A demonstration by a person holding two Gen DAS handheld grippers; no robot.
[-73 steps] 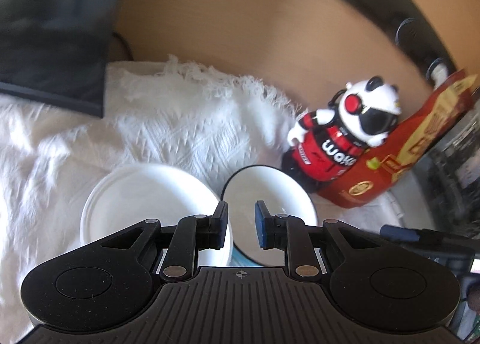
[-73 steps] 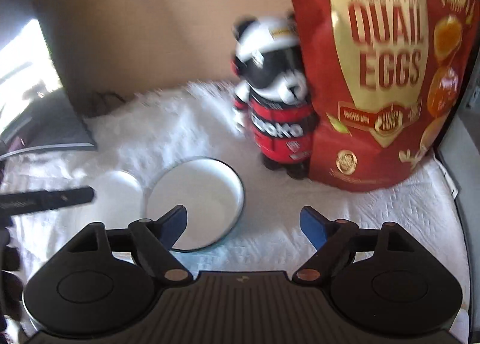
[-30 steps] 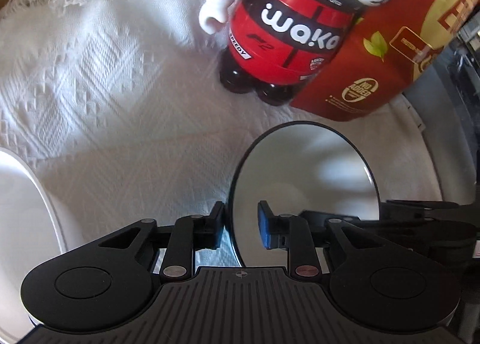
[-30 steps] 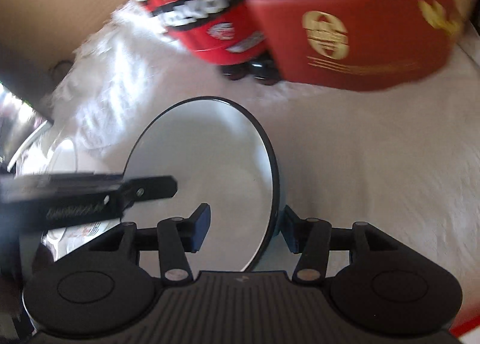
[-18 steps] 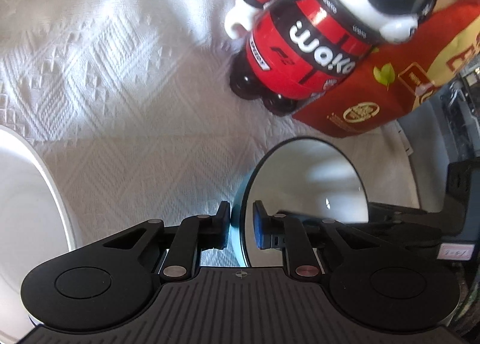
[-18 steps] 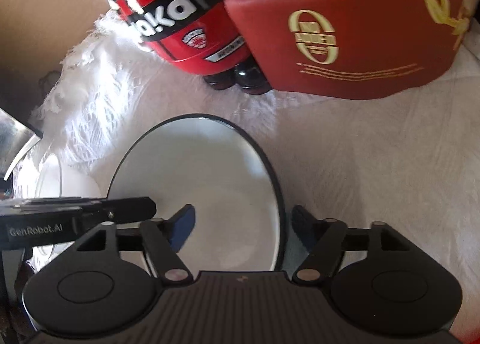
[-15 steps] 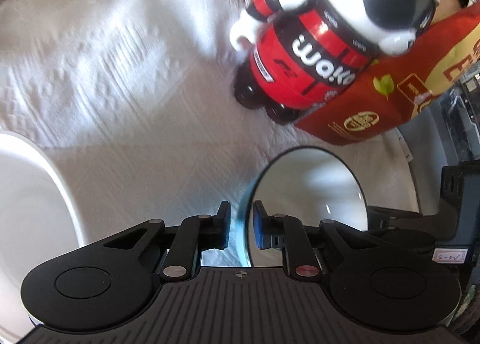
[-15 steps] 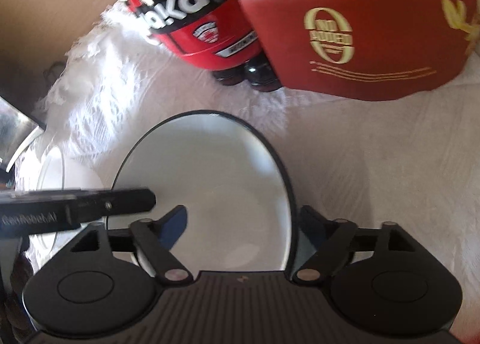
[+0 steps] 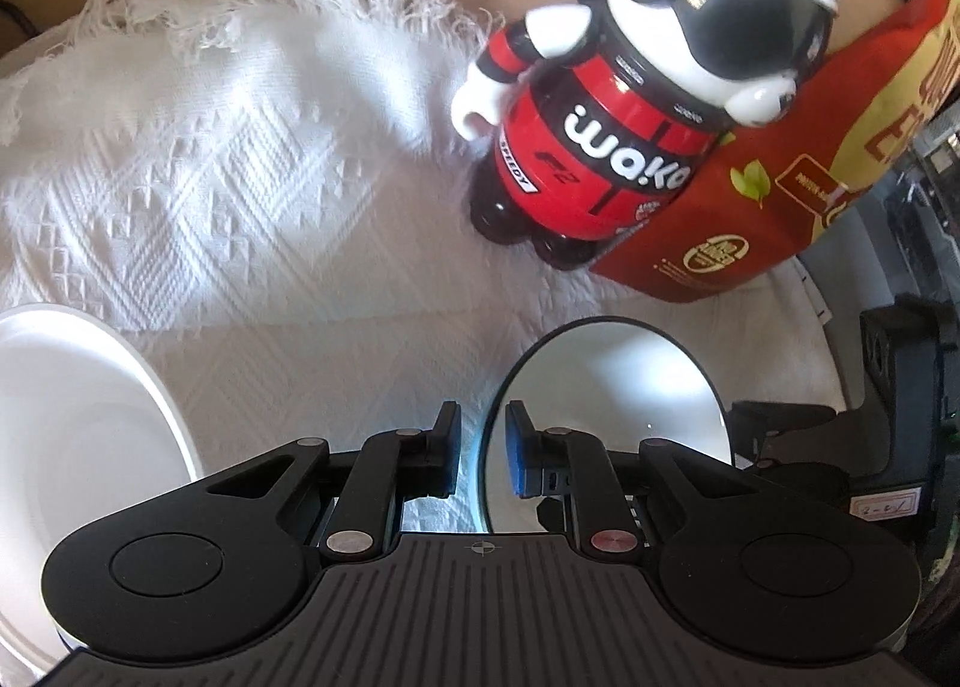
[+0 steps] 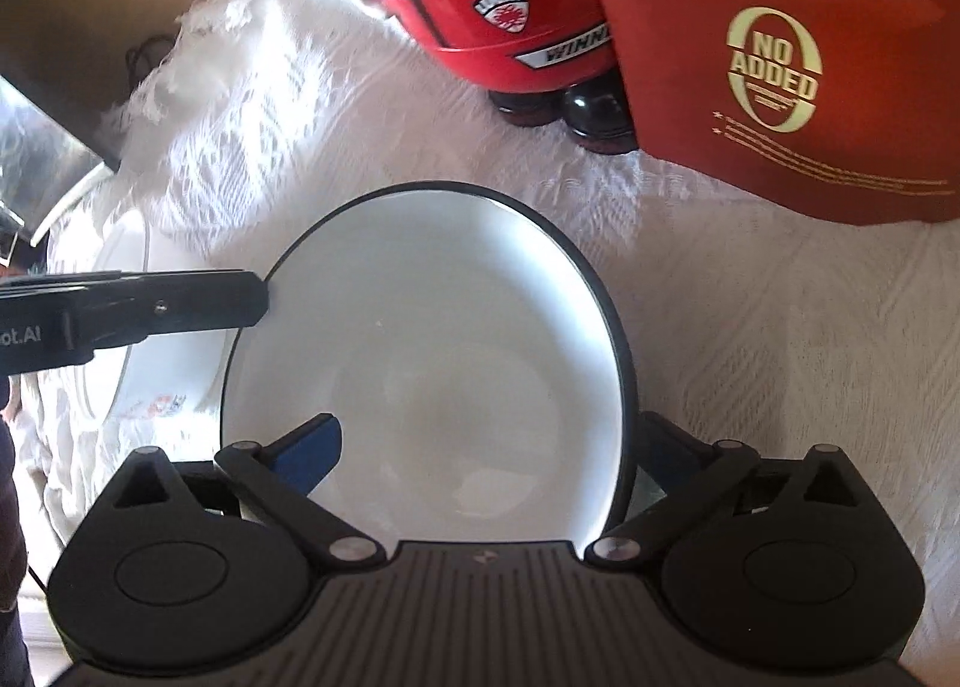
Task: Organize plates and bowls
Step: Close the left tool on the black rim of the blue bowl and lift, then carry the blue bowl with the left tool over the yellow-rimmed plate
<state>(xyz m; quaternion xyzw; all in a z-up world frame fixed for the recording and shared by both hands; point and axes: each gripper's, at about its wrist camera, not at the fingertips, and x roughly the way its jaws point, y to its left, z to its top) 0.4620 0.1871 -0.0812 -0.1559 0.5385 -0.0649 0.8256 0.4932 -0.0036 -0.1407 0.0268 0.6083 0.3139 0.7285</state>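
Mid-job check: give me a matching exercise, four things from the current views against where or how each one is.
Things:
1. black-rimmed bowl
2. white plate
3. panda figure
4. right gripper

States:
A. standing against the red pouch
B. jaws wide apart, straddling one rim
C. rim pinched by the left gripper
D. lying at the left edge of the left wrist view

Pairs: 1-C, 2-D, 3-A, 4-B

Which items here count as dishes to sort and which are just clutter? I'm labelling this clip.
Part of the job:
black-rimmed bowl, its rim between the left gripper fingers
white plate
right gripper, open around the bowl

Just lying about:
panda figurine
red snack bag
white woven cloth
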